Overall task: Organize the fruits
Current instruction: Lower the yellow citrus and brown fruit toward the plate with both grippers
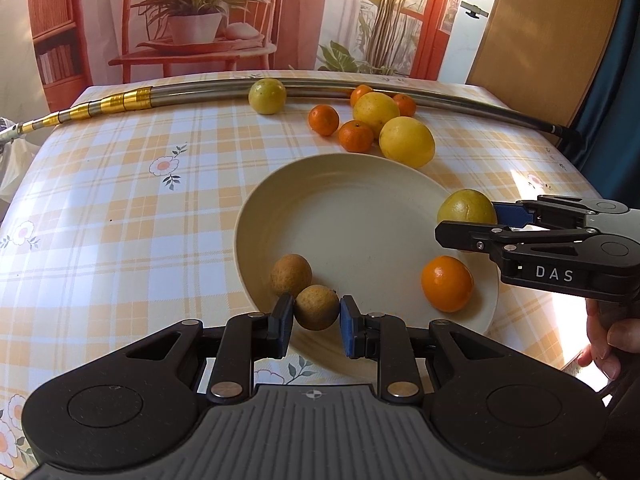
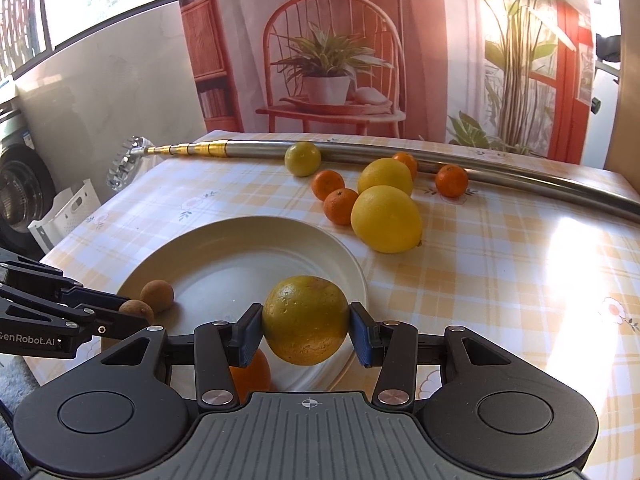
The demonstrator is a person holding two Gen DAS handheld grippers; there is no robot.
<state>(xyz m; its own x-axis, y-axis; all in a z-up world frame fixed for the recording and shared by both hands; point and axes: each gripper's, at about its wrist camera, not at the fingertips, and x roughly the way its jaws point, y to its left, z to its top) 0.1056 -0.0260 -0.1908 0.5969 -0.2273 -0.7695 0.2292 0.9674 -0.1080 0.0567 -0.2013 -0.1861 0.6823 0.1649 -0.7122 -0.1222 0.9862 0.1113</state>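
My left gripper (image 1: 316,314) is shut on a small brown round fruit (image 1: 316,307) at the near rim of a cream plate (image 1: 360,208). A second brown fruit (image 1: 291,275) and an orange (image 1: 447,283) lie on the plate. My right gripper (image 2: 306,330) is shut on a yellow-green citrus (image 2: 306,319) over the plate's (image 2: 248,256) near right side, with the orange (image 2: 252,372) partly hidden below it. In the left wrist view the right gripper (image 1: 470,220) comes in from the right. In the right wrist view the left gripper (image 2: 136,313) enters from the left.
Beyond the plate lie two lemons (image 1: 406,142), several tangerines (image 1: 323,120) and a green-yellow citrus (image 1: 267,96) on the checked tablecloth. A long metal pole (image 1: 224,94) runs along the far edge. A white crate (image 2: 68,216) stands off the table's left. A hand (image 1: 612,340) holds the right gripper.
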